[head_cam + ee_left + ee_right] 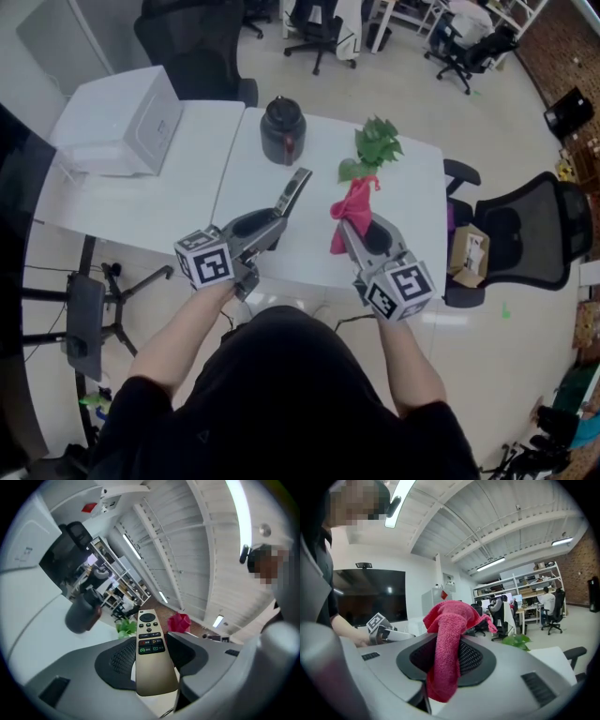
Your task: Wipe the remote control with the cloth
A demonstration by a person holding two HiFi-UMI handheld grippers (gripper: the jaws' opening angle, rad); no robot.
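A slim gold remote control (292,191) (151,653) with dark buttons at its far end juts out of my left gripper (272,221) (152,656), whose jaws are shut on its lower half above the white table (412,234). A pink-red cloth (352,214) (449,644) hangs bunched from my right gripper (354,234) (446,663), which is shut on it. In the head view the cloth is a short gap to the right of the remote, not touching it. From the left gripper view the cloth (179,621) shows past the remote's tip.
On the table stand a dark round jar (282,130) (82,612) at the back and a green leafy plant (375,148) (125,626) right of it. A white box (127,120) sits on a second table at left. A black office chair (534,234) stands at right.
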